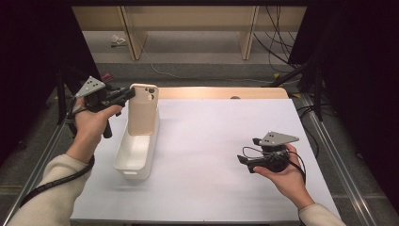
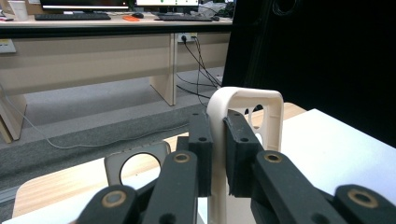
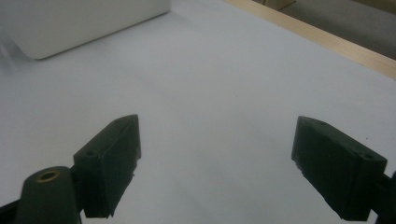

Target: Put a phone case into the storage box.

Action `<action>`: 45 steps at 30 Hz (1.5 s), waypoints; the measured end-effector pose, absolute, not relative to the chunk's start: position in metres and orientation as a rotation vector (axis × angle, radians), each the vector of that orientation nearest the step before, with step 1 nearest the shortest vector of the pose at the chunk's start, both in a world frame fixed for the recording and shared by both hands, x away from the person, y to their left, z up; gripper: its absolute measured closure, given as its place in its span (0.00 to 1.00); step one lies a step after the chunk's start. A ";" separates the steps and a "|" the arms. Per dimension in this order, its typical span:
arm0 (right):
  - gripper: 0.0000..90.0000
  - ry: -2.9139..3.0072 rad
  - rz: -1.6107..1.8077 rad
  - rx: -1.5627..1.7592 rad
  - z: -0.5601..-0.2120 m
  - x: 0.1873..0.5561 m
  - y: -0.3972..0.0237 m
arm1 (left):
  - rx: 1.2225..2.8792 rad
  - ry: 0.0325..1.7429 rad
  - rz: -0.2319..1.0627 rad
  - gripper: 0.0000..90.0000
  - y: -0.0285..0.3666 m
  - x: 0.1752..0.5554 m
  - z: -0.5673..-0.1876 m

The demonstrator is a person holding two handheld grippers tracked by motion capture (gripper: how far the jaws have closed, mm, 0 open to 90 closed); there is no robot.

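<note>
A beige phone case (image 1: 143, 109) stands upright over the far end of a white oblong bin (image 1: 136, 153) at the table's left. My left gripper (image 1: 129, 93) is shut on the case's top left edge. In the left gripper view the case (image 2: 261, 105) shows edge-on, its thin wall pinched between the two black pads (image 2: 201, 151). My right gripper (image 1: 247, 153) rests low over the white table at the right, held in a hand and pointing left. Its jaws stand wide apart in the right gripper view (image 3: 215, 168), with bare table between them.
The white sheet (image 1: 211, 141) covers most of the table, with a wooden strip (image 1: 221, 92) along its far edge. The white bin's corner (image 3: 84, 23) lies ahead of the right gripper. Dark stands and cables flank both sides of the table.
</note>
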State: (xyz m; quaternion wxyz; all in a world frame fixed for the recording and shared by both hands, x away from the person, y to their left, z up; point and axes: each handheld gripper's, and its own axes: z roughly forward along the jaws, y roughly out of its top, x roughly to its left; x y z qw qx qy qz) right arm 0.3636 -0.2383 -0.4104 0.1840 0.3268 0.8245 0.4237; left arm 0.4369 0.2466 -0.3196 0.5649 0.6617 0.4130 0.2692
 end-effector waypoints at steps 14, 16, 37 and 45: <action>0.18 2.322 1.199 0.922 -0.410 0.364 -0.239 | 1.554 0.991 0.651 0.91 0.255 0.442 -0.324; 0.18 2.323 1.199 0.923 -0.410 0.364 -0.239 | 1.552 0.992 0.652 0.91 0.256 0.443 -0.325; 0.18 2.321 1.202 0.927 -0.410 0.364 -0.239 | 1.540 1.003 0.667 0.91 0.262 0.453 -0.329; 0.18 2.326 1.204 0.928 -0.411 0.365 -0.239 | 1.535 0.996 0.677 0.91 0.263 0.458 -0.331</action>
